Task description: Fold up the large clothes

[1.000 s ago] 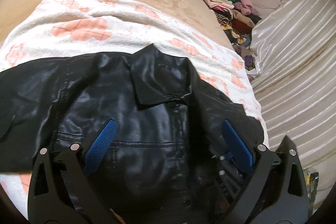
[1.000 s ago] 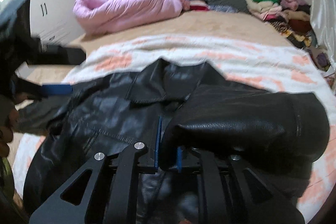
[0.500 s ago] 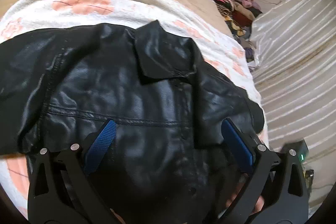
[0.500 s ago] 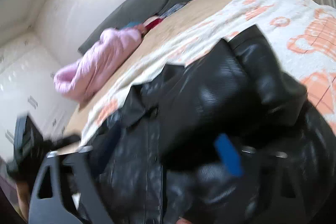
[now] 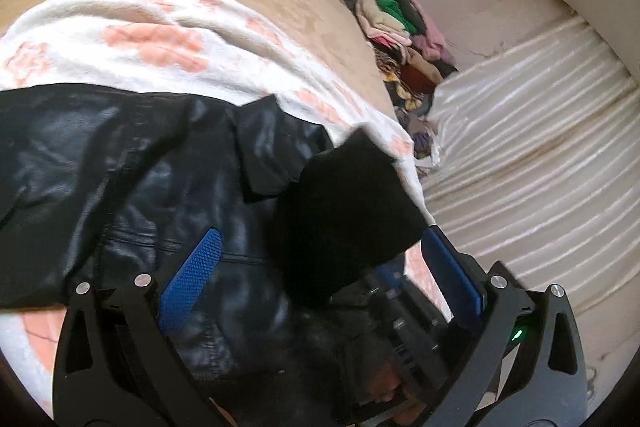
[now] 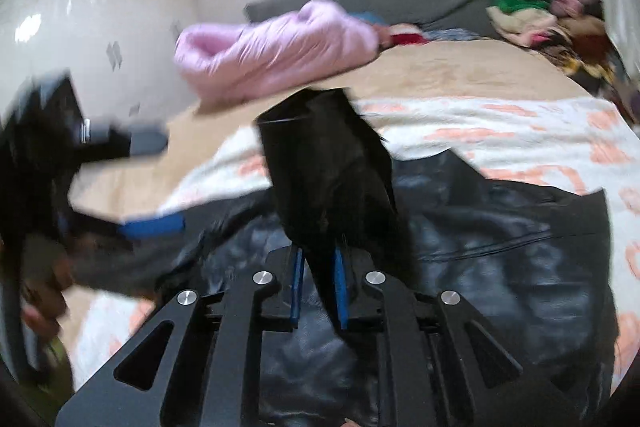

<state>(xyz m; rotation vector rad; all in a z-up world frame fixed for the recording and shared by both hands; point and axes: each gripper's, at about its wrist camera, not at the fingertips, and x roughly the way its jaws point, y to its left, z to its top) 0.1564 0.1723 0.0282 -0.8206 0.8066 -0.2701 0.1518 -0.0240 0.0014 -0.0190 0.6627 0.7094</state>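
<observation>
The right gripper (image 6: 318, 287) is pinching the sleeve (image 6: 328, 179) of the black leather jacket (image 6: 500, 267), its jaws having just been closing, and now they are standing narrow with the dark cuff end sticking up between the blue pads. The jacket itself is lying front-up on the white-and-peach blanket (image 6: 500, 119), near the bed's near edge, collar towards the pink puffer (image 6: 276, 47) up by the headboard. In the left wrist view that same sleeve (image 5: 348, 211) is rising over the jacket's body (image 5: 120, 167), on the side towards the bed's edge by the white curtain (image 5: 540, 147). The left gripper (image 5: 320, 275) is hanging wide, nothing pressed between its pads, hovering above the jacket's front. This looks like the sleeve fold: the arm is being carried inward across the chest. Next, I'd judge, the sleeve needs laying flat across the front panel before letting go, and that stiff leather may well spring back, so the empty left claw could be pinning the body down.
</observation>
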